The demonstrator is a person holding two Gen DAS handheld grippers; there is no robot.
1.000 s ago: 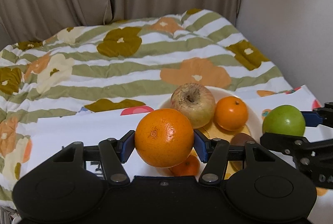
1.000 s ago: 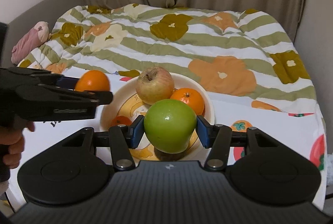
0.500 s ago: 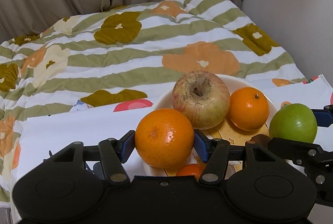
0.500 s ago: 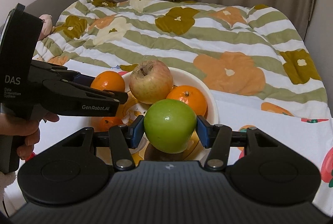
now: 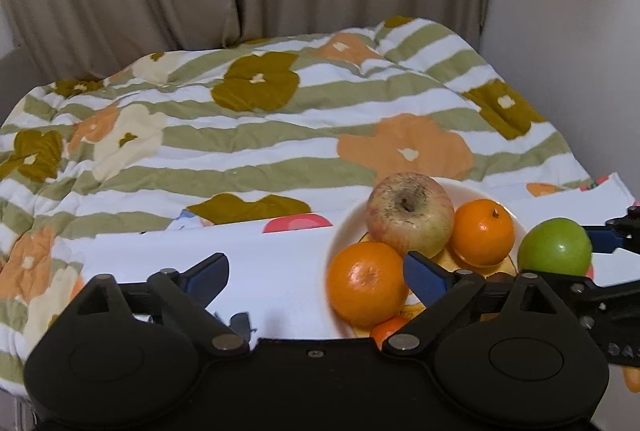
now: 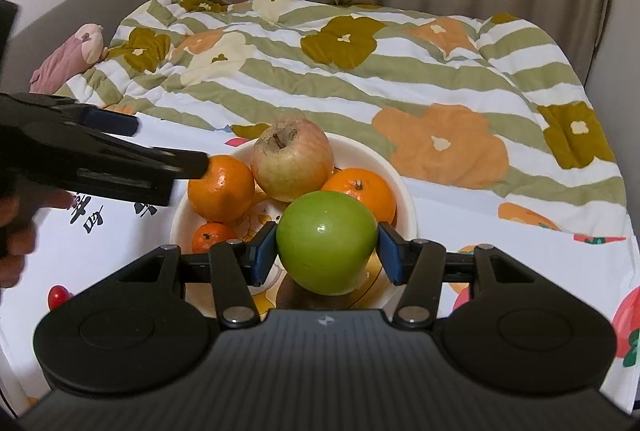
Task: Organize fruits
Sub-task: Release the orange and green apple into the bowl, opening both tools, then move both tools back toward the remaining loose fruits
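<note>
My left gripper (image 5: pixel 316 273) hangs over the bowl's left edge with its jaws opening. The big orange (image 5: pixel 366 283) lies between them, close to the right pad and clear of the left one. It rests inside the white bowl (image 5: pixel 340 231) beside a reddish apple (image 5: pixel 410 215), a mandarin (image 5: pixel 482 233) and a small mandarin (image 5: pixel 386 329). My right gripper (image 6: pixel 326 251) is shut on the green apple (image 6: pixel 326 241), held just above the bowl's (image 6: pixel 360 147) near side. A brown fruit under that apple is mostly hidden.
The bowl stands on a white cloth printed with fruit (image 6: pixel 520 243), spread over a striped flowered quilt (image 6: pixel 400 71). A pink plush toy (image 6: pixel 68 59) lies far left. A person's hand (image 6: pixel 16 231) holds the left gripper. Curtains hang behind, and a wall stands at the right.
The left jaws have spread wide and let go of the big orange, which now sits in the bowl. The right gripper still holds the green apple in about the same place.
</note>
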